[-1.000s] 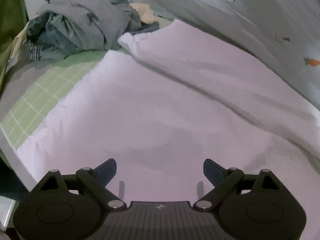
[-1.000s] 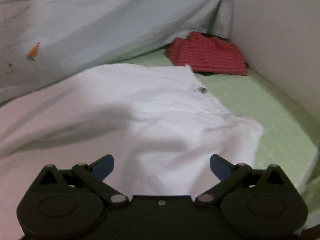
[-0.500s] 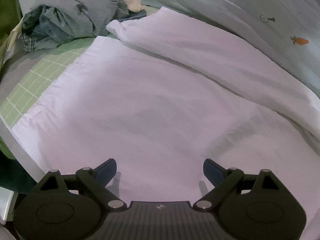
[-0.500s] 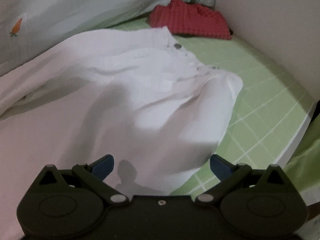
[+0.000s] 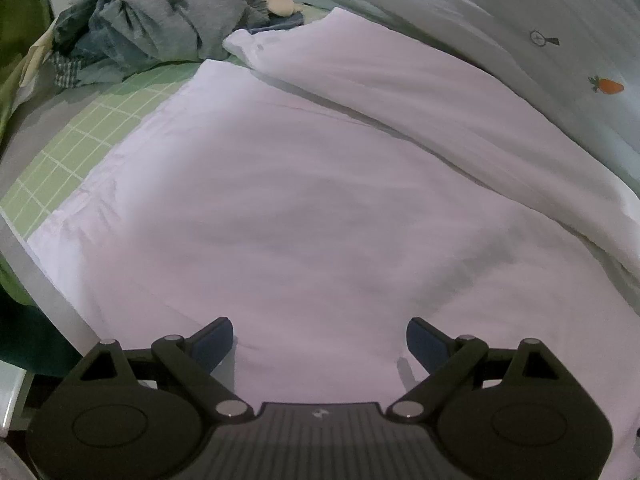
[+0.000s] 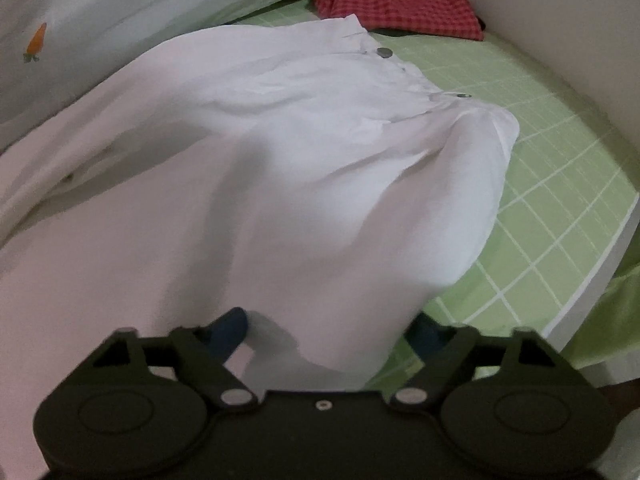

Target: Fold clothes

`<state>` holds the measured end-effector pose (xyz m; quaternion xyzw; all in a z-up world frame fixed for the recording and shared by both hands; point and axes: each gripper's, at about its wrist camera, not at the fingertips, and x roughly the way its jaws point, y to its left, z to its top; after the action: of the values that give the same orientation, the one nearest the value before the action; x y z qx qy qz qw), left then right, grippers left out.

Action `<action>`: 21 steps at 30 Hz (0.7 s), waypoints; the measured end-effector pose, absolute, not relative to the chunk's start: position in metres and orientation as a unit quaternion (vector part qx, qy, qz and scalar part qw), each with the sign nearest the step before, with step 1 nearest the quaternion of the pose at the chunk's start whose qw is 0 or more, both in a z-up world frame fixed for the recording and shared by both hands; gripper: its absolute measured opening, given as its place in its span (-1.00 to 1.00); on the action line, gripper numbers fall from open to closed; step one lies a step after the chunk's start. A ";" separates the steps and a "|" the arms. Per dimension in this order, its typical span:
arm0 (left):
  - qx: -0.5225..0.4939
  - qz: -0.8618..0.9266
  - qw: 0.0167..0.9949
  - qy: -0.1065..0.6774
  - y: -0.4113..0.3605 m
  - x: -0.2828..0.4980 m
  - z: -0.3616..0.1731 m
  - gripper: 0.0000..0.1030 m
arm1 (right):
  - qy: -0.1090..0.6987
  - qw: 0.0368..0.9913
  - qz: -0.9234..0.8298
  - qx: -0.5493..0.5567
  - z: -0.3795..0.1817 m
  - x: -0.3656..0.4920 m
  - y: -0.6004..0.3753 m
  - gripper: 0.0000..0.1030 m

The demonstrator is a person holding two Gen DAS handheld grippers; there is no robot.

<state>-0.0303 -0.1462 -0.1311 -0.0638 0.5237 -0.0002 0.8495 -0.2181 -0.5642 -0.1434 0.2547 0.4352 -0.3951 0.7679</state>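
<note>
White trousers [image 5: 312, 200] lie spread across a green checked sheet [image 5: 68, 160], one leg folded along the far side. My left gripper [image 5: 320, 340] hovers open over the near part of the cloth, nothing between its blue pads. In the right wrist view the waist end of the white trousers [image 6: 320, 128] shows two metal buttons [image 6: 385, 52] and a raised fold near the sheet edge. My right gripper [image 6: 332, 330] is open, and the near hem of the cloth sits between its fingers.
A heap of grey and blue clothes [image 5: 148, 20] lies at the far left. A red checked garment [image 6: 396, 0] sits at the far right by a white wall [image 6: 560, 20]. A pale carrot-print quilt [image 5: 560, 40] runs along the back. The bed edge [image 6: 592, 272] is at right.
Both grippers have drawn back toward the near edge of the bed. The right one has dropped lower, so the trousers' near hem now lies between its fingers. Both stayed open.
</note>
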 end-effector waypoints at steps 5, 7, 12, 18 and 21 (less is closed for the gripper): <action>-0.071 0.007 0.849 0.523 -0.141 -0.031 -0.132 0.82 | 0.425 0.781 -0.348 0.296 -0.123 -0.213 -0.566 -0.53; -0.077 0.014 0.849 0.523 -0.135 -0.031 -0.132 0.82 | 0.415 0.793 -0.317 0.313 -0.115 -0.207 -0.571 -0.75; -0.084 0.031 0.857 0.508 -0.125 -0.027 -0.125 0.82 | 0.357 0.850 -0.252 0.294 -0.070 -0.174 -0.588 -0.82; -0.100 0.051 0.879 0.464 -0.112 -0.024 -0.102 0.84 | 0.146 0.877 -0.281 0.363 0.005 -0.173 -0.629 -0.85; -0.113 0.061 0.876 0.465 -0.107 -0.027 -0.105 0.85 | 0.150 0.871 -0.329 0.332 0.005 -0.167 -0.635 -0.85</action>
<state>-0.0273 -0.1074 -0.1052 -0.1130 0.4649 0.0611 0.8760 -0.1673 -0.6351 0.0049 0.3319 0.1501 -0.3286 0.8714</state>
